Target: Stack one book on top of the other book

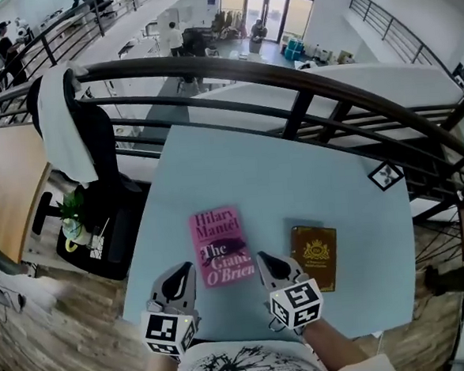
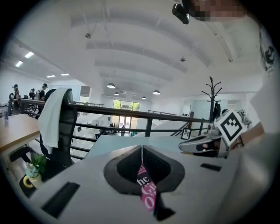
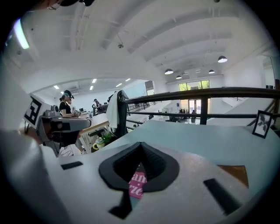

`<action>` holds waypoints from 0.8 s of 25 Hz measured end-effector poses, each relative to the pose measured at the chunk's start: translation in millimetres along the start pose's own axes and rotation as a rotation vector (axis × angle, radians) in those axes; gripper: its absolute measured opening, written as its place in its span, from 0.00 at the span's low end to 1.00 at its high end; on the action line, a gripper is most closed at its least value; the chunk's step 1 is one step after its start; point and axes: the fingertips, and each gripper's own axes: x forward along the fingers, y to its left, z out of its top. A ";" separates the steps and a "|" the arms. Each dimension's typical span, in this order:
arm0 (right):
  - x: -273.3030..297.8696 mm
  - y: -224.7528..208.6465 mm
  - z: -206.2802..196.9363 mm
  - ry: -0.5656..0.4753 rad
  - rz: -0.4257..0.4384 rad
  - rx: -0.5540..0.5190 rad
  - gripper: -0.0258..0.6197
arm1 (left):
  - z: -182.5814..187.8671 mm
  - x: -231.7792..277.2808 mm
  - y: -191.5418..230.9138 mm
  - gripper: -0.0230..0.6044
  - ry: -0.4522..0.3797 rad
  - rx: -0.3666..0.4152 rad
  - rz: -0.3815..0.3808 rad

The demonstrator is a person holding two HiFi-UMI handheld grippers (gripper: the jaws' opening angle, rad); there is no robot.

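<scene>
Looking down at a pale blue tabletop (image 1: 295, 176). Flat on it, a pink Hilary Mantel paperback (image 1: 220, 245) and, just to its right without touching, a smaller brown book (image 1: 314, 256) with a gold crest. Left claw (image 1: 186, 269) clenched on nothing by the paperback's near-left corner. Right claw (image 1: 266, 259) clenched too, empty, between both books.

left gripper (image 2: 142, 148): grey jaws pressed together, nothing between them
pink paperback book (image 2: 148, 192): a strip with white lettering (seen through the slot beneath the jaws)
pale blue table (image 2: 124, 142): ahead
right gripper (image 2: 186, 147): at right, marker cube facing the camera
</scene>
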 end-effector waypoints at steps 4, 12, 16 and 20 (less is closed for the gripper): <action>28.4 1.1 -21.2 0.101 0.007 0.019 0.03 | -14.3 12.4 12.4 0.05 0.025 -0.015 -0.057; 84.6 -8.6 -79.2 0.265 0.044 0.010 0.32 | -36.6 25.2 37.0 0.05 0.066 -0.058 -0.070; 103.5 -17.4 -102.5 0.334 0.050 0.088 0.38 | -48.3 28.3 48.2 0.05 0.095 -0.071 -0.054; 116.8 -25.2 -122.4 0.404 0.054 0.163 0.42 | -57.0 33.1 54.8 0.05 0.118 -0.077 -0.046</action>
